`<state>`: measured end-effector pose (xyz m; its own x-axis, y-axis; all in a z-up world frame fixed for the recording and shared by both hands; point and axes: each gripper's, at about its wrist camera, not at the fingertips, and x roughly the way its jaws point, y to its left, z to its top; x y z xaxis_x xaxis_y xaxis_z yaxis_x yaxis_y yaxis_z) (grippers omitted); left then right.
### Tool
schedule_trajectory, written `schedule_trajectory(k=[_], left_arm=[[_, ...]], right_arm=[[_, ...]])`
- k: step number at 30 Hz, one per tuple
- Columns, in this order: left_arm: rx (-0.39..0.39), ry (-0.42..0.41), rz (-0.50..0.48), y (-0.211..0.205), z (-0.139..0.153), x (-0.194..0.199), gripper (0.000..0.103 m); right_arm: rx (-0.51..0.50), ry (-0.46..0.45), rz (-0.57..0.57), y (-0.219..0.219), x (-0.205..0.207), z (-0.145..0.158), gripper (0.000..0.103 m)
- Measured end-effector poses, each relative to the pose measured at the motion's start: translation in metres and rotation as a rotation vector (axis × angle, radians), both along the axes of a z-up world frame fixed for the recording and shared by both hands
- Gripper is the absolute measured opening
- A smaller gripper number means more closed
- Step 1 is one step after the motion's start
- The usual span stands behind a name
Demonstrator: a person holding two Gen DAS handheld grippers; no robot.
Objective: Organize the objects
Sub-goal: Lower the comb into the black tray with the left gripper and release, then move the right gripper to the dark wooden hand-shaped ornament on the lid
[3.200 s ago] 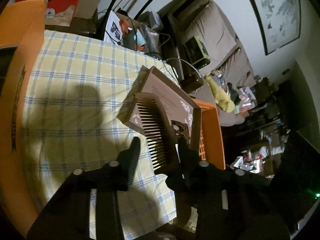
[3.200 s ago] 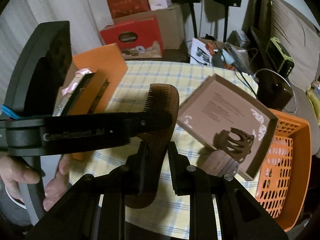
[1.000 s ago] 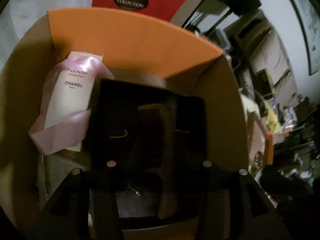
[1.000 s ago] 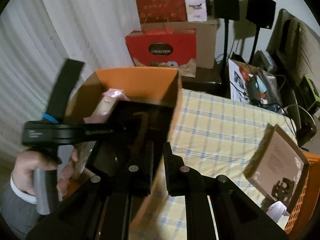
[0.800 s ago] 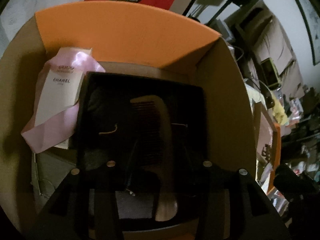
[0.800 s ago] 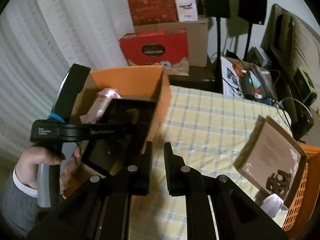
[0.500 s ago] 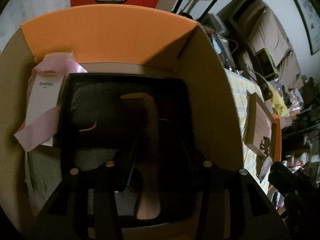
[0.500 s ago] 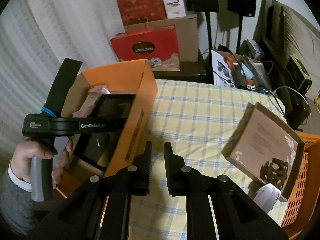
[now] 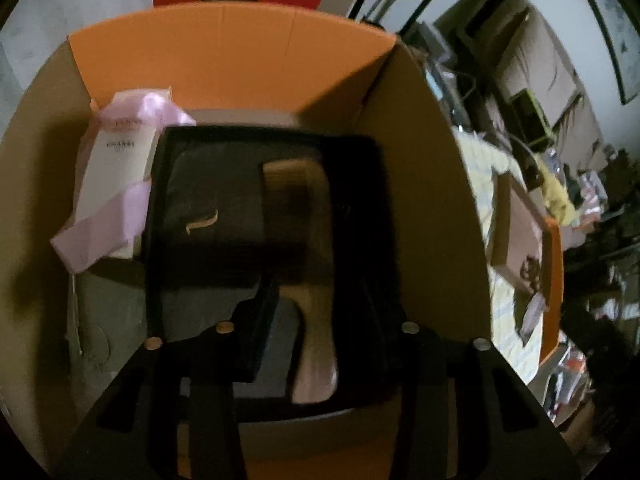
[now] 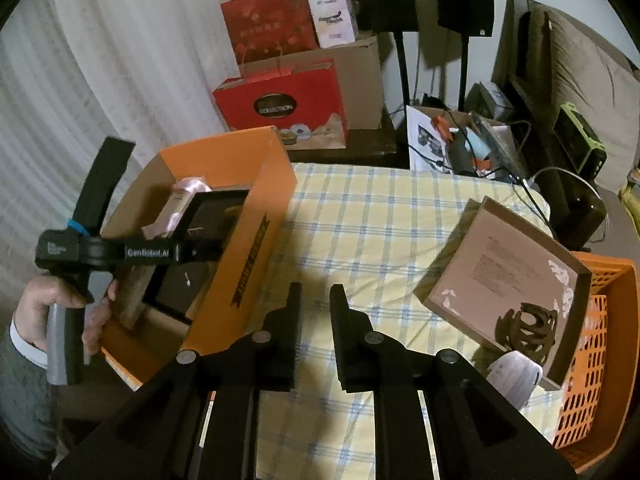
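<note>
A brown wooden comb (image 9: 300, 248) lies in a black tray (image 9: 192, 184) inside the orange cardboard box (image 9: 240, 56). My left gripper (image 9: 320, 292) hovers over the tray. Its jaws are closing with the comb below and between them, and the pads do not press on it. A hand (image 10: 52, 300) holds that gripper's handle at the box (image 10: 244, 264). My right gripper (image 10: 317, 292) hangs over the yellow checked cloth (image 10: 380, 220), right of the box. Its jaws are opening, a narrow gap shows and nothing is in it.
A white carton with a pink ribbon (image 9: 116, 184) leans beside the tray. At the right, a tilted brown lid (image 10: 500, 264) holds a dark hair claw (image 10: 524, 328), propped on an orange basket (image 10: 600, 360). A pale object (image 10: 514, 376) lies below it. Red bags and clutter stand behind.
The comb, held above the table before, now lies in the black tray. My right gripper has drawn back to the right from the box to over the cloth, its gap slightly wider.
</note>
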<state>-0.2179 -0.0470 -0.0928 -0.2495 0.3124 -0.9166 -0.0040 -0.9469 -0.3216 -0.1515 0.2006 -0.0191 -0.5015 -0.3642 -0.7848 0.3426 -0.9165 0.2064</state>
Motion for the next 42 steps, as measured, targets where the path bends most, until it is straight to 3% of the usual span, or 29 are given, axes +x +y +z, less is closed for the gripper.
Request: schedule_trajectory(k=[4, 13, 19, 22, 26, 29, 33, 42], left_arm=[[0.003, -0.018, -0.018, 0.007, -0.009, 0.002, 0.033], [-0.044, -0.026, -0.107, 0.033, -0.007, 0.005, 0.019], [-0.059, -0.03, -0.126, 0.04, -0.006, 0.006, 0.019], [-0.063, -0.02, -0.105, 0.034, 0.0, 0.009, 0.037], [-0.047, 0.045, -0.084, 0.026, 0.022, 0.016, 0.052], [-0.004, 0.096, -0.089, 0.024, 0.04, 0.023, 0.068], [-0.013, 0.144, -0.109, 0.033, 0.059, 0.032, 0.073], [0.002, 0.232, -0.183, 0.079, 0.09, 0.061, 0.082]], right_arm=[[-0.003, -0.007, -0.007, 0.004, 0.001, -0.003, 0.015], [-0.019, -0.011, -0.034, 0.019, 0.004, -0.003, 0.016], [-0.014, -0.003, -0.037, 0.025, 0.007, 0.0, 0.016], [-0.003, 0.006, -0.053, 0.033, 0.01, 0.002, 0.017], [0.031, 0.016, -0.088, 0.047, 0.013, 0.002, 0.023], [0.049, 0.019, -0.119, 0.06, 0.016, 0.001, 0.03], [0.074, 0.028, -0.165, 0.08, 0.021, -0.001, 0.042], [0.104, 0.022, -0.279, 0.136, 0.033, -0.006, 0.05]])
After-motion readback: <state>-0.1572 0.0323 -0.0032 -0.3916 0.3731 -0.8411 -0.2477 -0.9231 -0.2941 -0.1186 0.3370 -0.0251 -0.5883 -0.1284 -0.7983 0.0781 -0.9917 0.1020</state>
